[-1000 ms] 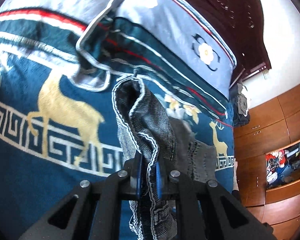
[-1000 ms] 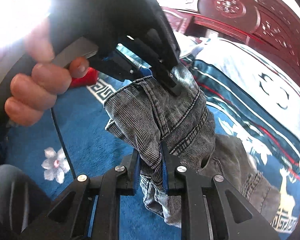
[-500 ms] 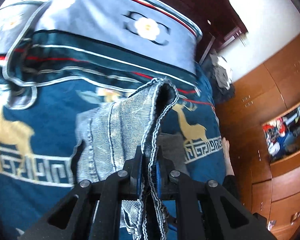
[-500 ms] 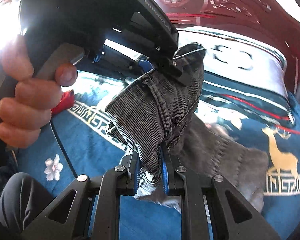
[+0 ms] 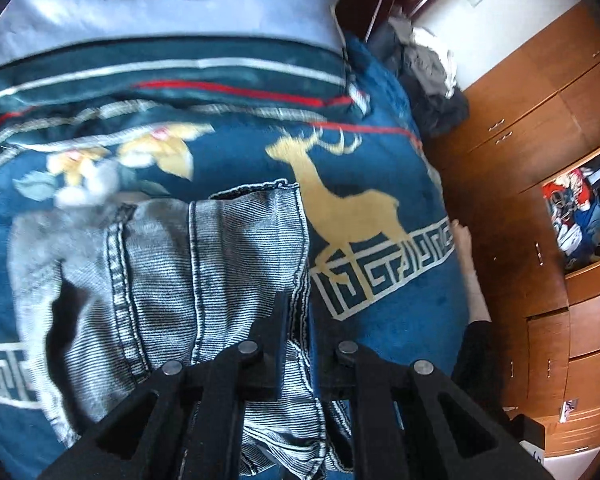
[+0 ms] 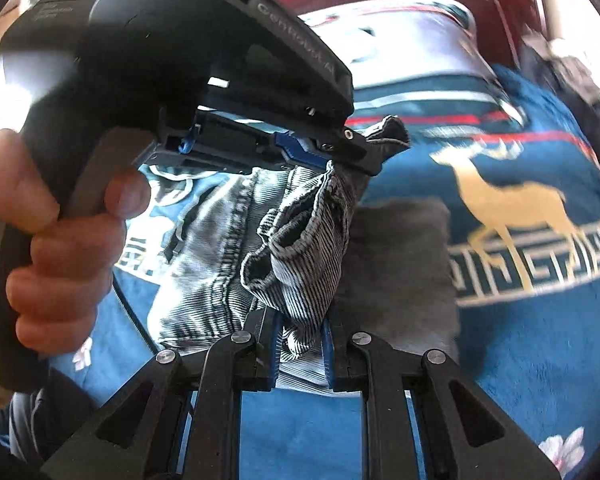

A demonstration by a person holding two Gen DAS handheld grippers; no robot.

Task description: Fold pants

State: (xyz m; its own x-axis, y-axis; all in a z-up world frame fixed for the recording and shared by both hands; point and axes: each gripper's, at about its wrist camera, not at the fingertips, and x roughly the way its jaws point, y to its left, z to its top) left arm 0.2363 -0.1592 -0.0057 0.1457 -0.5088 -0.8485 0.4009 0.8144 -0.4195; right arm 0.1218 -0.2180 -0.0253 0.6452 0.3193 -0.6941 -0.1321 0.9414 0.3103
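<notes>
Pants [image 5: 220,272] of grey, finely ribbed denim with dark double-stitched seams lie bunched on a blue blanket [image 5: 380,312] printed with gold deer, flowers and a pale key-pattern border. One part lies flat on the blanket, while the end above it is lifted and doubled over, its hem gaping open. A grey, red-striped pillow [image 5: 160,20] lies at the head of the bed. To the right, an open compartment in the wooden cabinets [image 5: 520,128] holds a jumble of red, white and blue items [image 5: 580,208], too small to identify. The left gripper [image 6: 374,146] is clenched on a raised fold of the pants; its black housing carries pale lettering, partly legible as "CenRobot". The right gripper [image 6: 300,346] is clenched on the striped hem edge. A hand [image 6: 56,240] wraps the left gripper's handle.
</notes>
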